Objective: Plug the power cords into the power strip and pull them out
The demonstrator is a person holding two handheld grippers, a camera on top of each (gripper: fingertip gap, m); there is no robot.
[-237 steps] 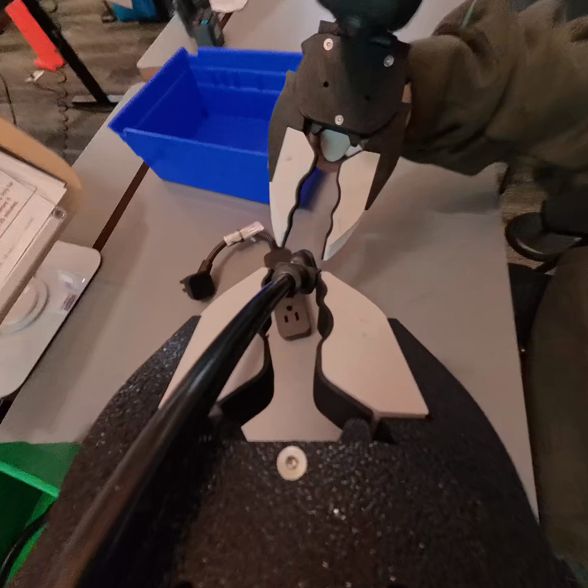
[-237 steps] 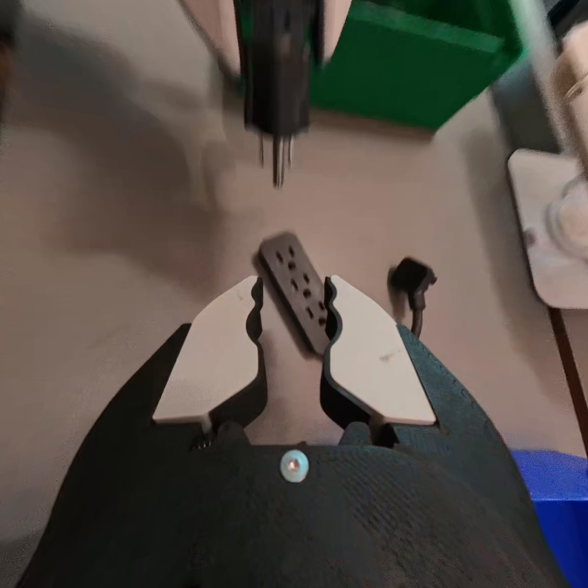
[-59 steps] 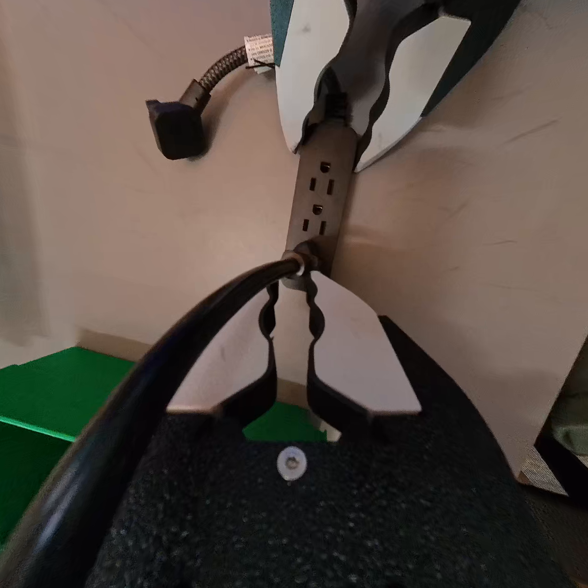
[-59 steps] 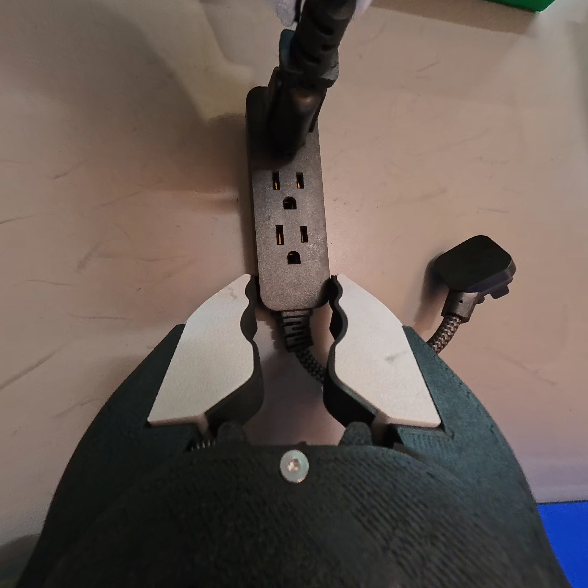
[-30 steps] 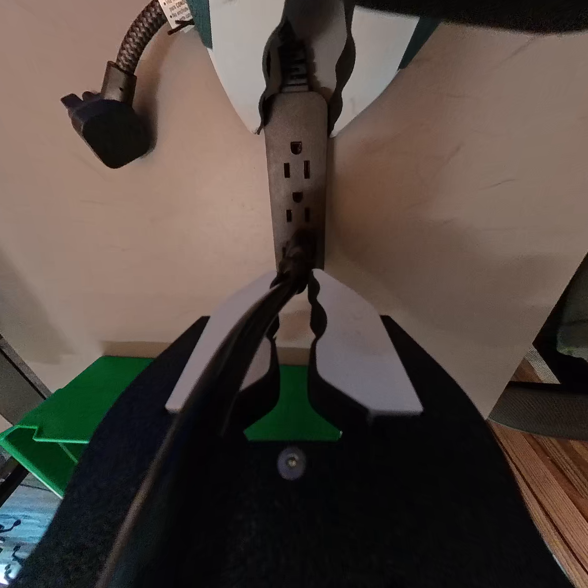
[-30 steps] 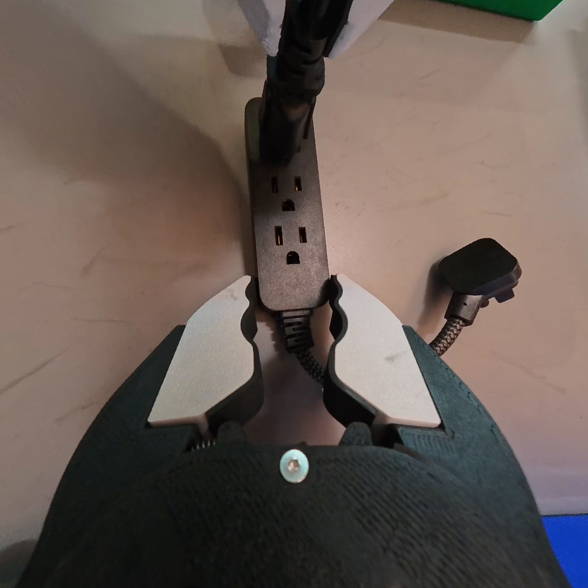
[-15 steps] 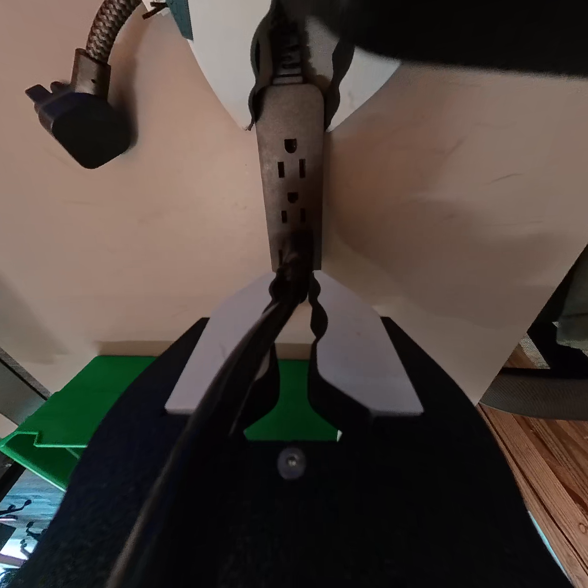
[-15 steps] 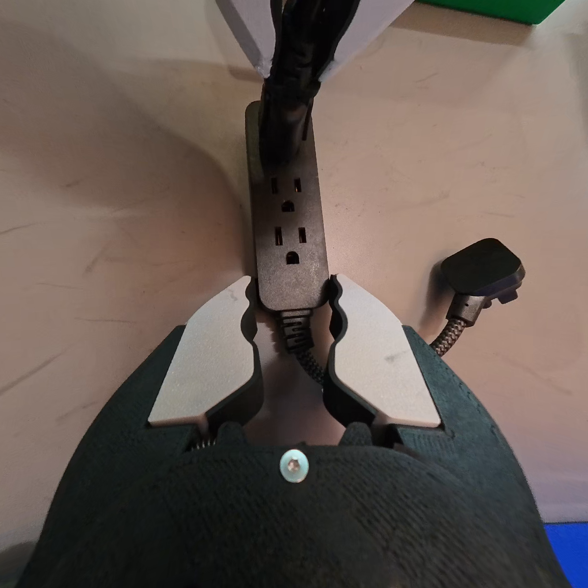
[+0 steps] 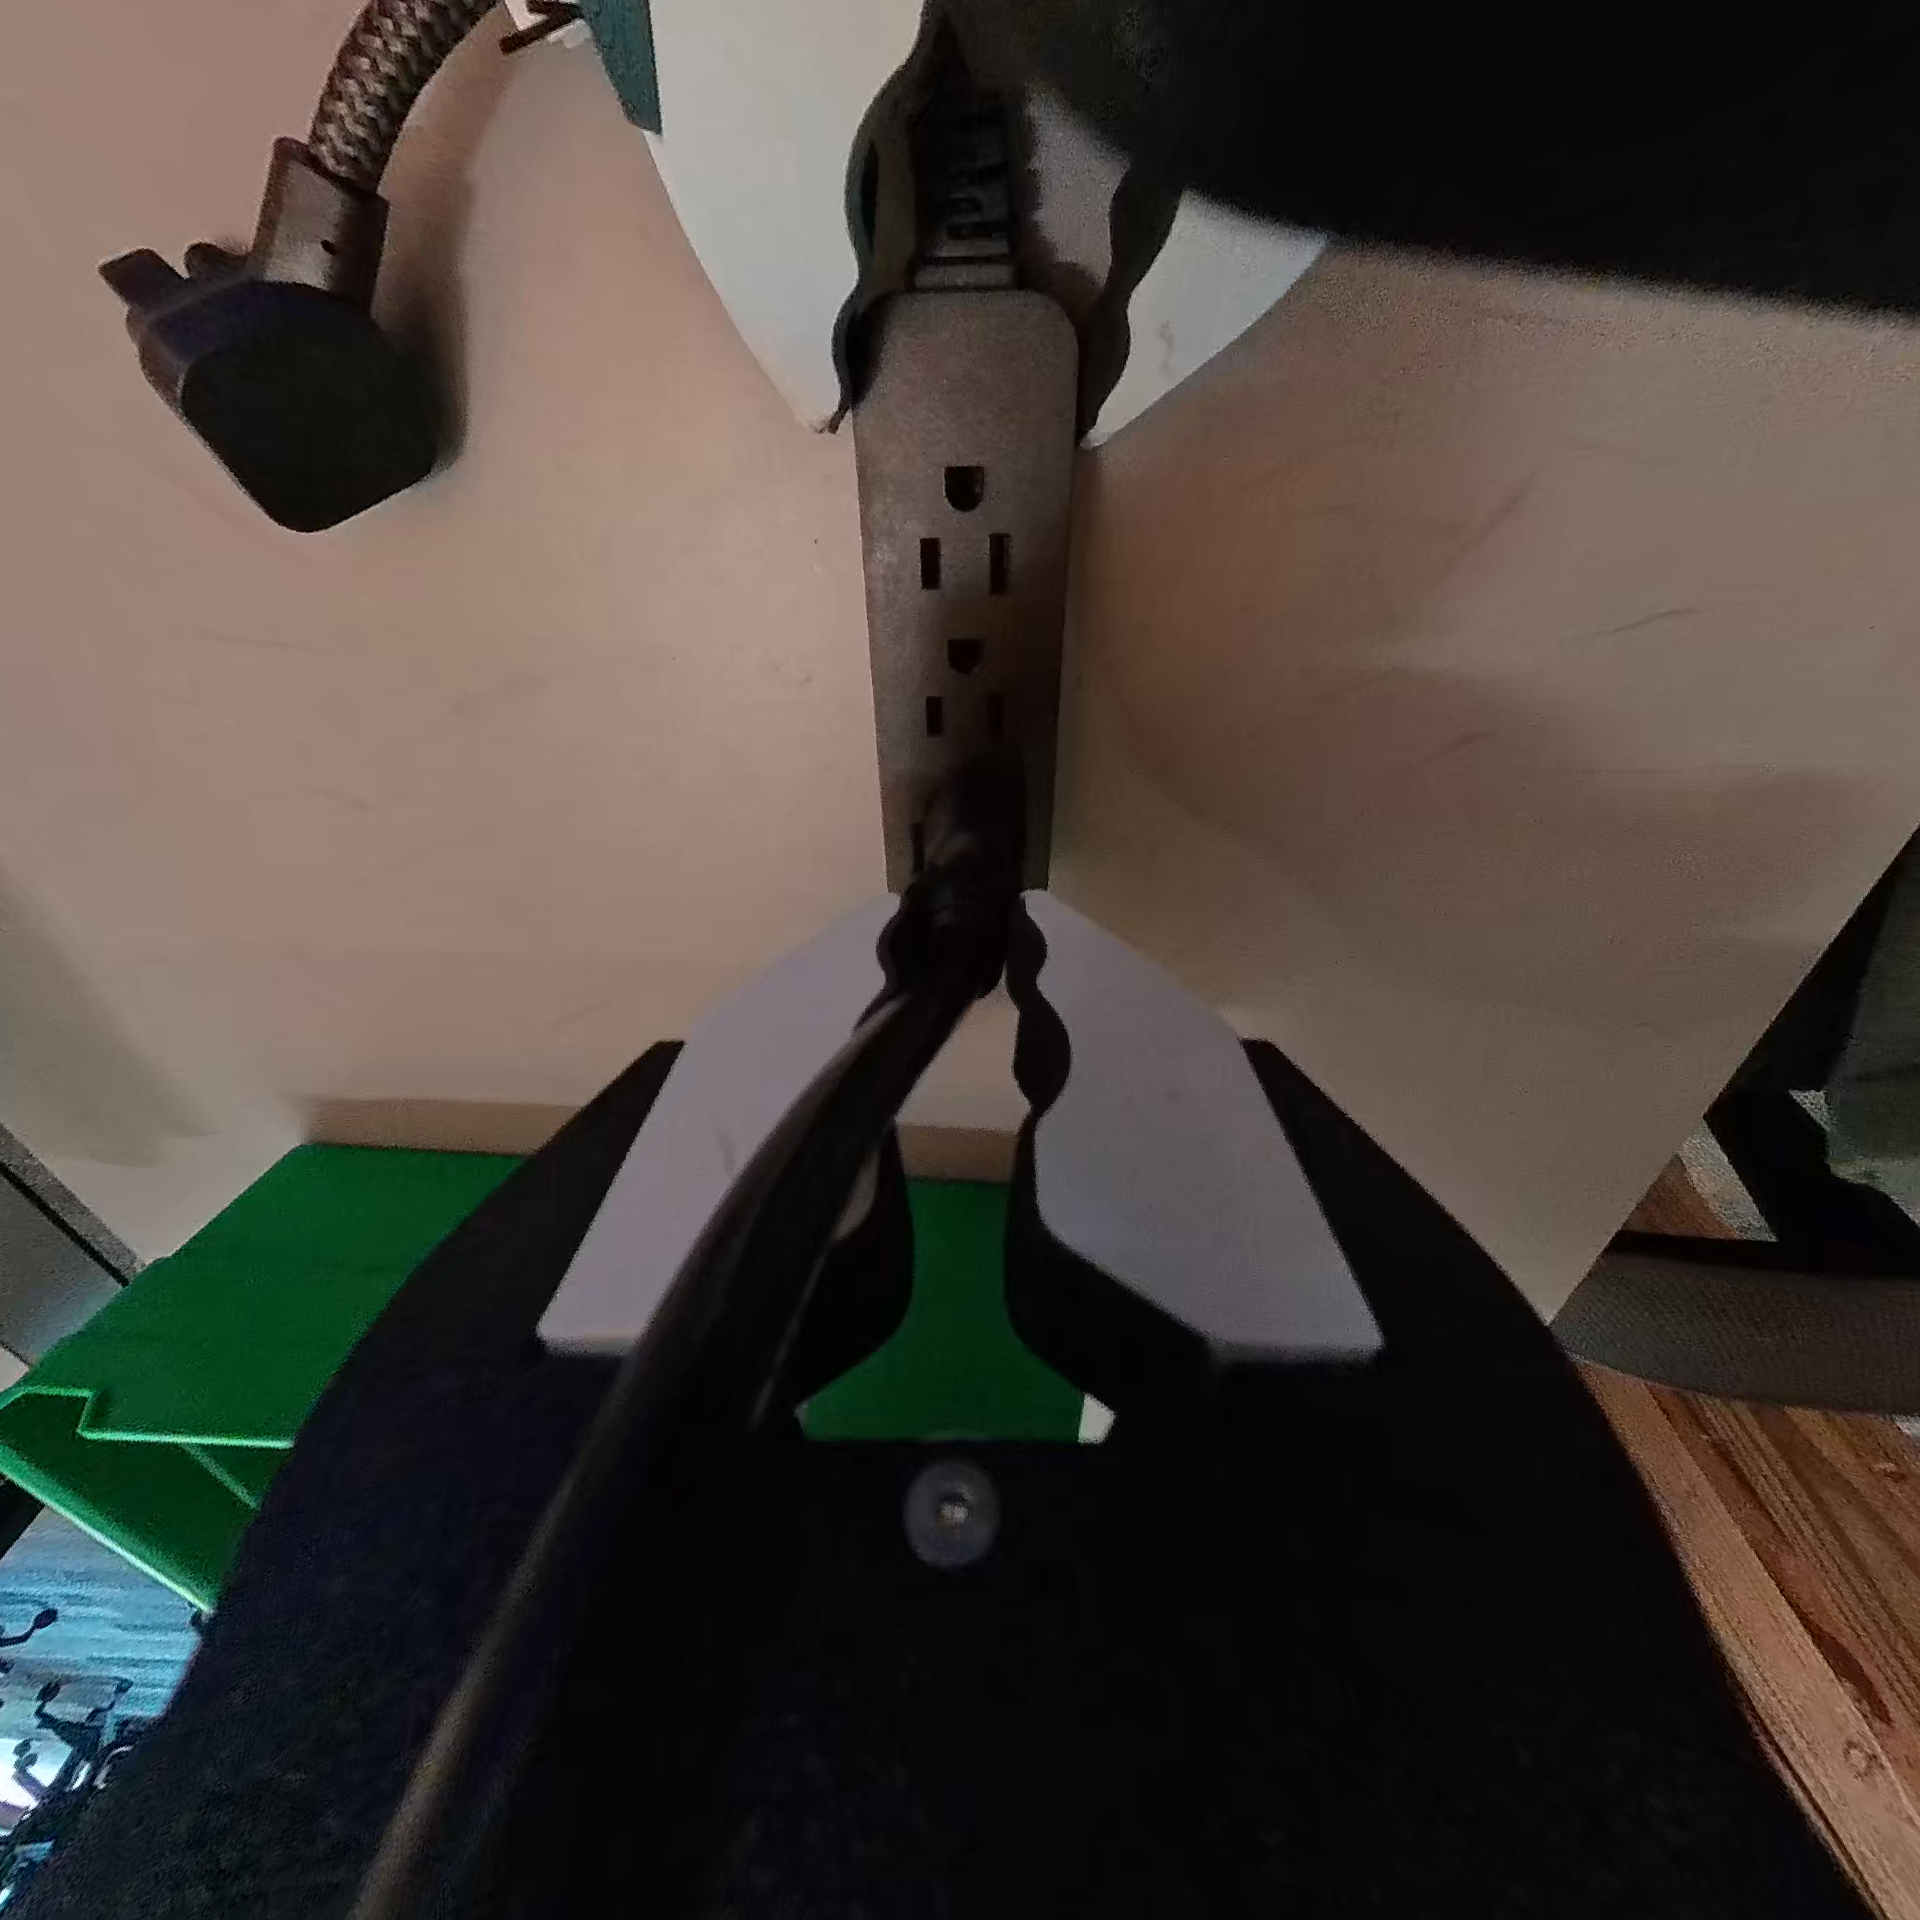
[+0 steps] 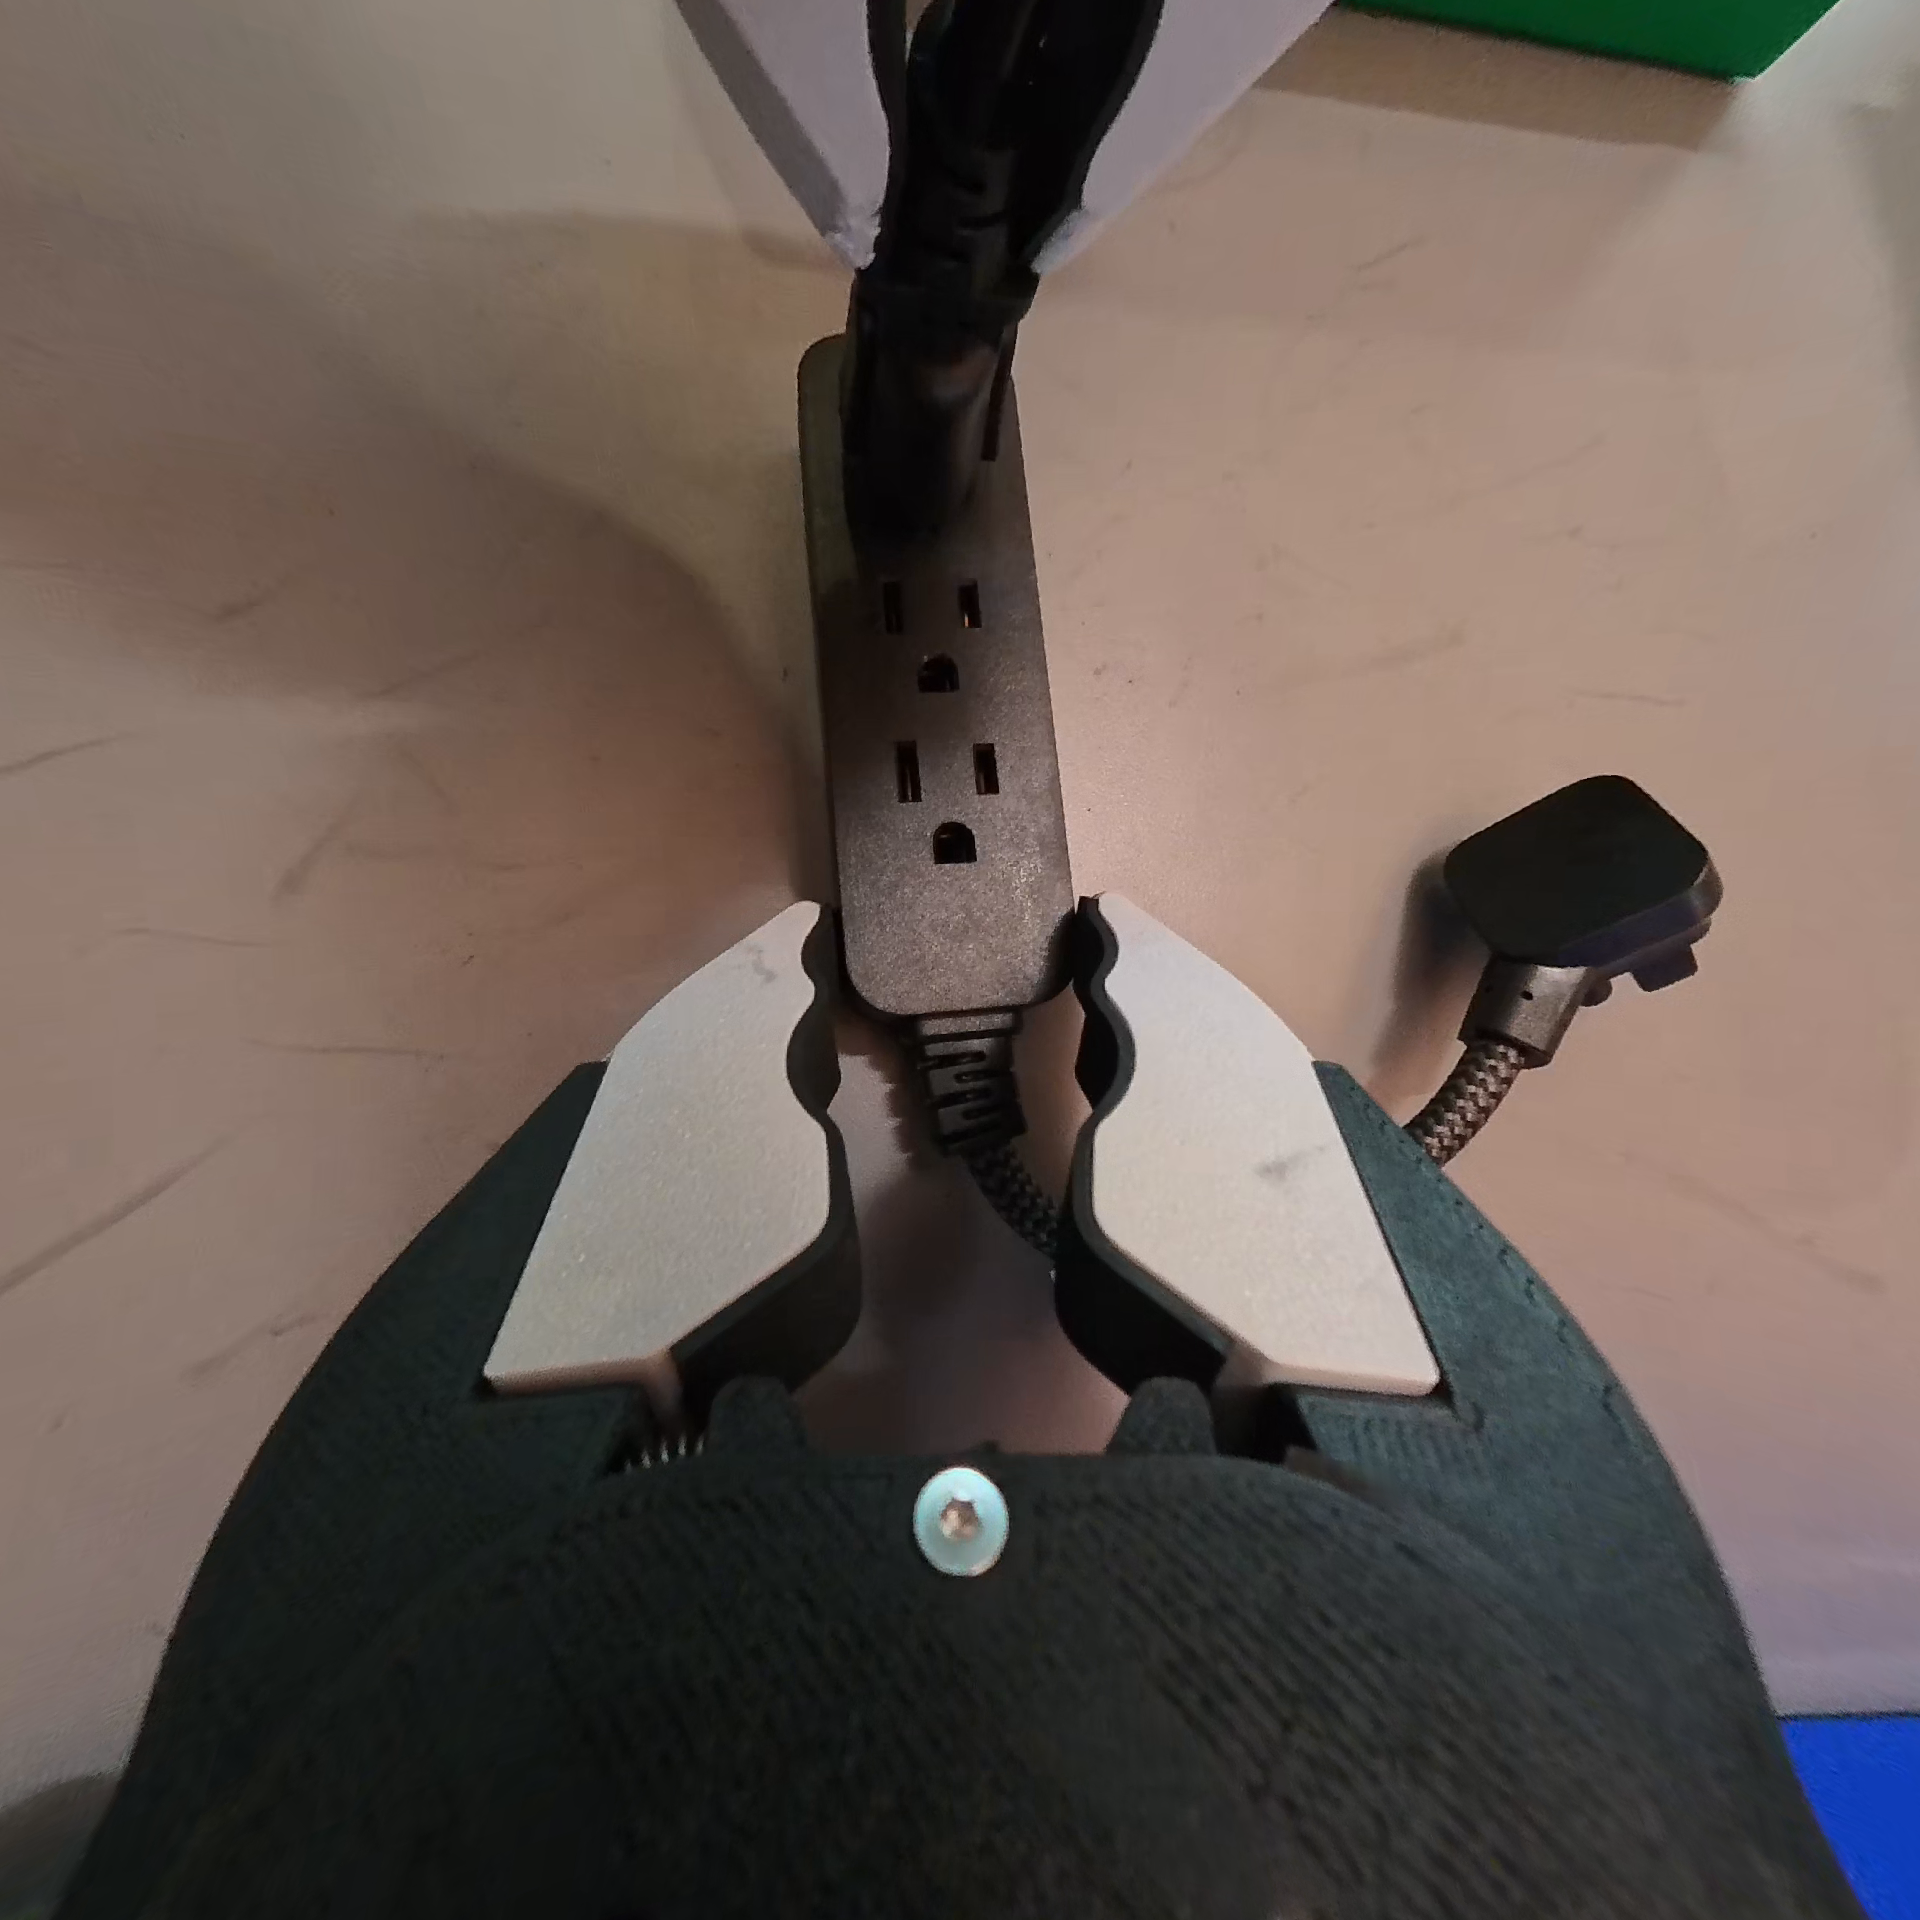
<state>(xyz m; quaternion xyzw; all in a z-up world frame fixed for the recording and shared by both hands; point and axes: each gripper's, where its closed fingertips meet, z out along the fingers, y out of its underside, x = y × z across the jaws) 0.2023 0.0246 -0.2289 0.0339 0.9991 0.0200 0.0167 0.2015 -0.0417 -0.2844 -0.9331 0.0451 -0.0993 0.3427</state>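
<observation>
Tabletop (image 10: 416,727) bears power strip (image 10: 945,790) lengthwise between both hand-held grippers

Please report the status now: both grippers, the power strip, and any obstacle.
Left gripper shut on cord plug, seated in end outlet. Right gripper clamps power strip. Two outlets free. Strip's own plug lies aside; no obstacle.

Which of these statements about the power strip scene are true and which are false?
1. The right hand-held gripper clamps the strip at its cable end. True.
2. All three outlets are empty. False: a black plug sits in the far outlet; two are free.
3. The left hand-held gripper is shut on that plug. True.
4. The strip's own plug is in a wall socket. False: it lies loose on the table.
</observation>
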